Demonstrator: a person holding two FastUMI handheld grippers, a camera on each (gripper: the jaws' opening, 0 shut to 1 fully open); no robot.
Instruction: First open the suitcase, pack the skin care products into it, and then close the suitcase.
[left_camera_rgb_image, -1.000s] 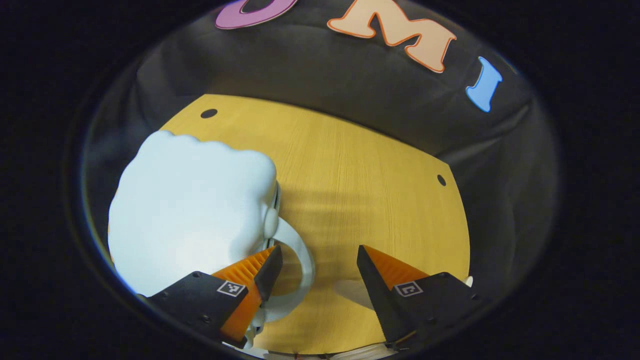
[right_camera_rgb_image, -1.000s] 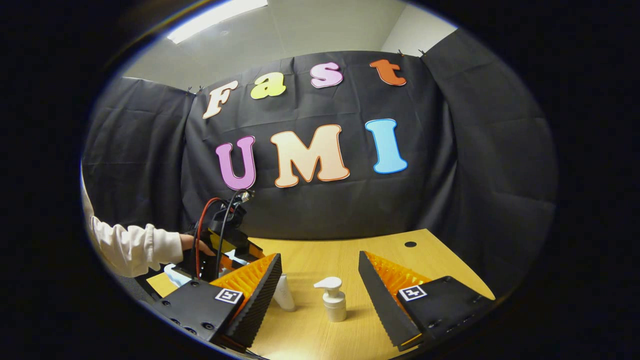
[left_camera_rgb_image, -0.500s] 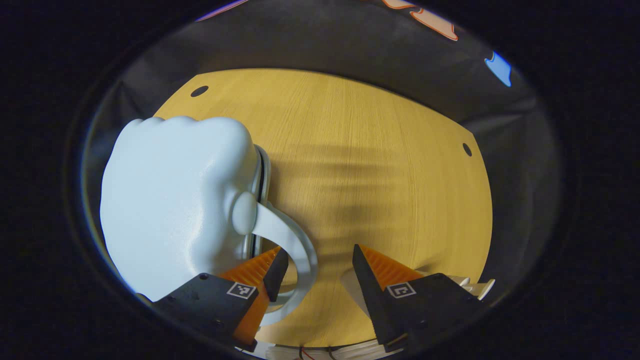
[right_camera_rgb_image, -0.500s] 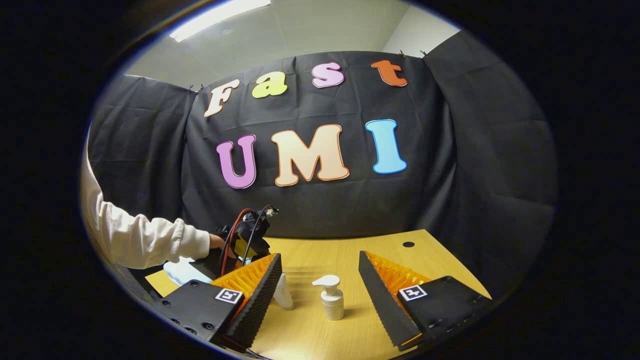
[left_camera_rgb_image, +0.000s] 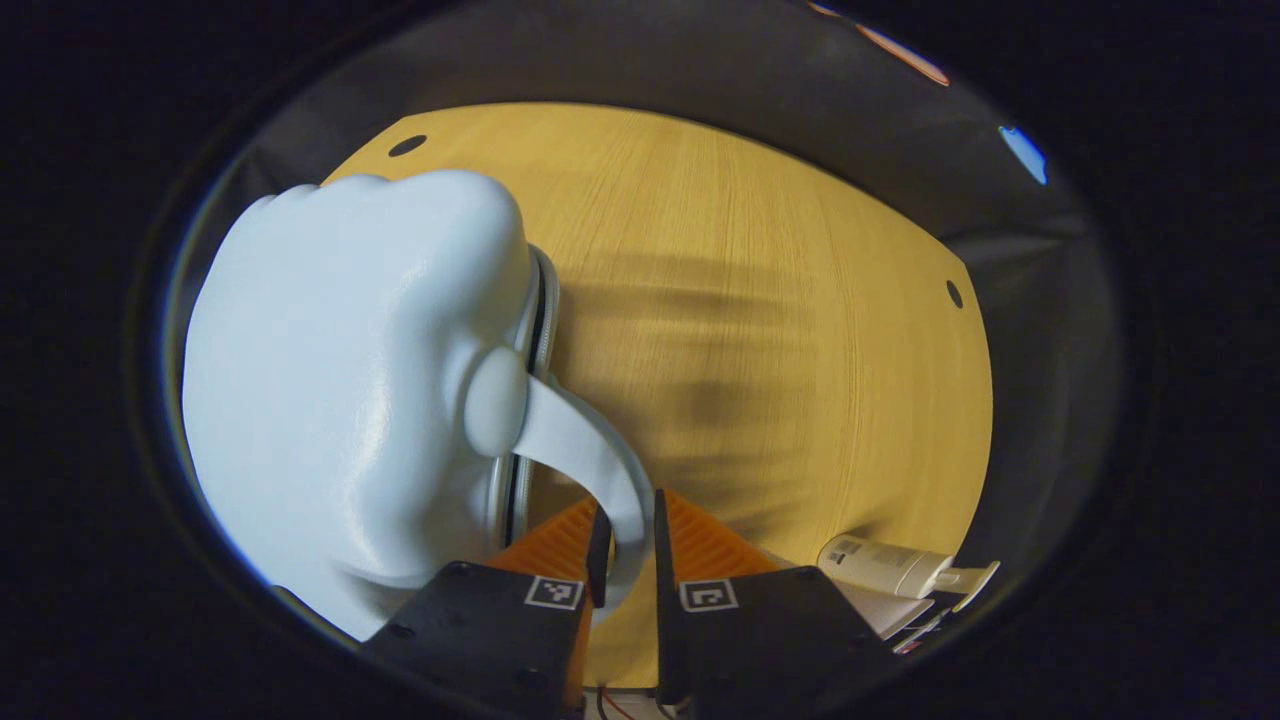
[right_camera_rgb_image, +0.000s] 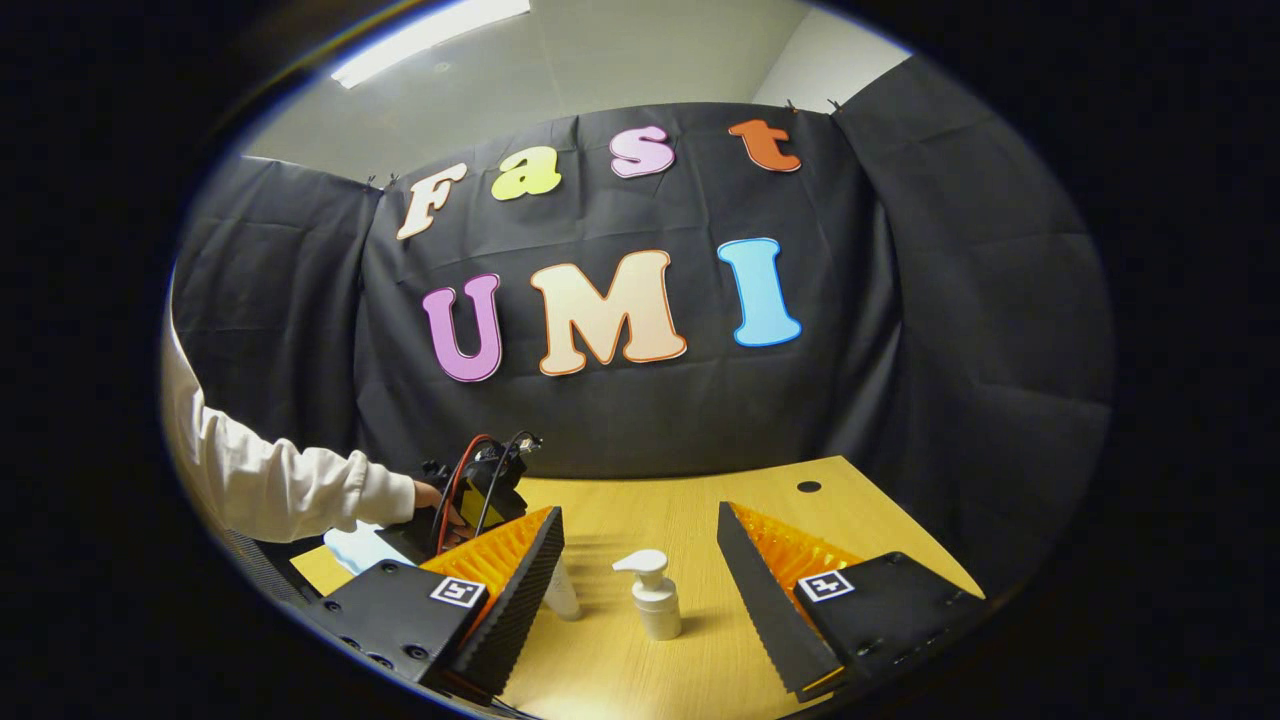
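Left gripper (left_camera_rgb_image: 628, 545): we pinch the pale blue hard-shell suitcase (left_camera_rgb_image: 340, 390) by its curved handle (left_camera_rgb_image: 590, 470).
Right gripper (right_camera_rgb_image: 640, 570): fingers spread; we see a white pump bottle (right_camera_rgb_image: 652, 598) between them.

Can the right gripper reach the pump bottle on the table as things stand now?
Probably yes. The right gripper is open, and the pump bottle stands upright on the table straight ahead between its fingers, with nothing in the way.

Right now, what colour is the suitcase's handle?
Pale blue, like the suitcase shell; the handle shows best in the left gripper view.
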